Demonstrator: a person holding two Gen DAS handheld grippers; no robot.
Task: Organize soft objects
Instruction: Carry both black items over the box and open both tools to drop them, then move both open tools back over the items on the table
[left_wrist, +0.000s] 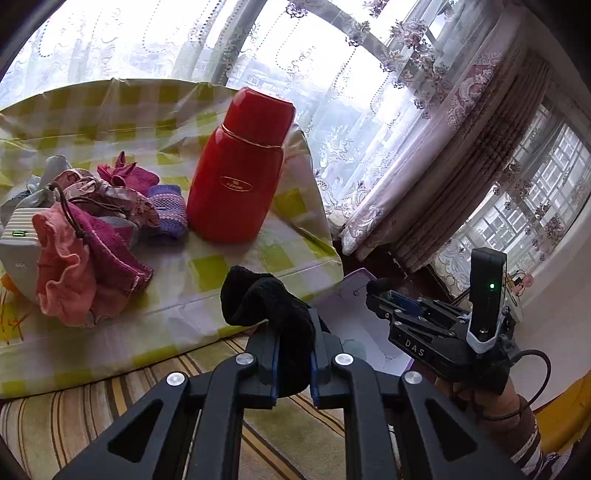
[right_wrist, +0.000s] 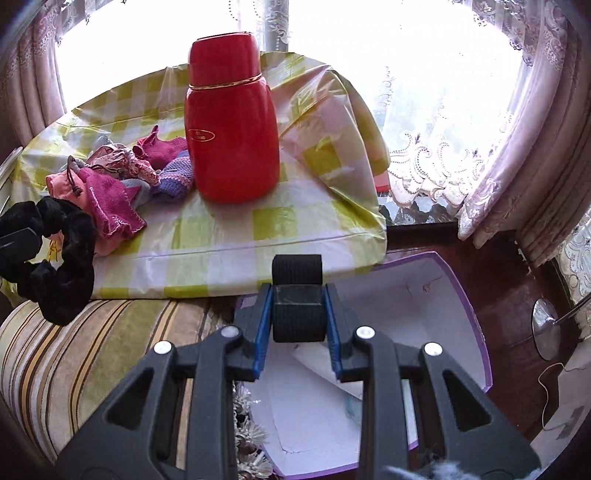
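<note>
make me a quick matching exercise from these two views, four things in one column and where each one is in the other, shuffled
Things:
1. black scrunchie
2. black elastic roll
3. red thermos
4. purple knit piece

Places:
A. standing on the checked cloth
B. held in the left claw
C. lying beside the thermos base
D. held in the right claw, over the purple-edged box

Pairs: 1-B, 2-D, 3-A, 4-C
</note>
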